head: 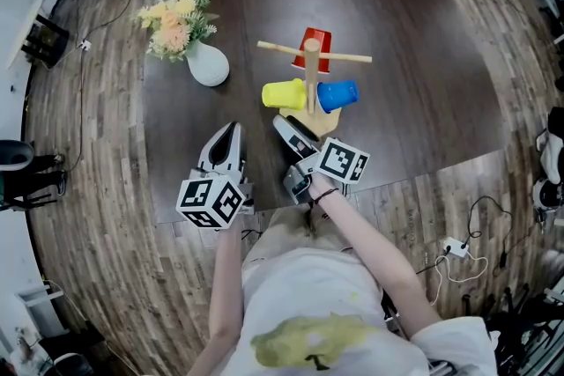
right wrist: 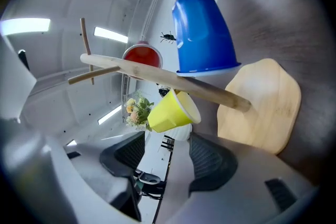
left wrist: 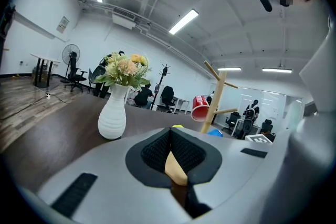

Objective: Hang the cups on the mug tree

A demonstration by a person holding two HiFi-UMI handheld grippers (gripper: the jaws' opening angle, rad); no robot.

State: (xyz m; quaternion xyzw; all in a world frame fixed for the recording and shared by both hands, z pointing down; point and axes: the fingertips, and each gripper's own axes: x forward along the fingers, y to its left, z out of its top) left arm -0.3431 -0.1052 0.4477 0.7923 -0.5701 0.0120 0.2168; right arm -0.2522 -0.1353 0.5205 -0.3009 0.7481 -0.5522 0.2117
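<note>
Nearest us, the left tongs [head: 229, 135] are pressed together and empty, low over the counter [head: 423, 57]. The right tongs [head: 286, 126] are spread, holding nothing, just short of the mug tree [head: 312, 66]. The yellow cup [head: 283, 94], blue cup [head: 337, 94] and, behind them, the red cup [head: 314, 47] all hang there. Each lies roughly level, mouth toward the post. No loose cup in sight, so the job looks done.
</note>
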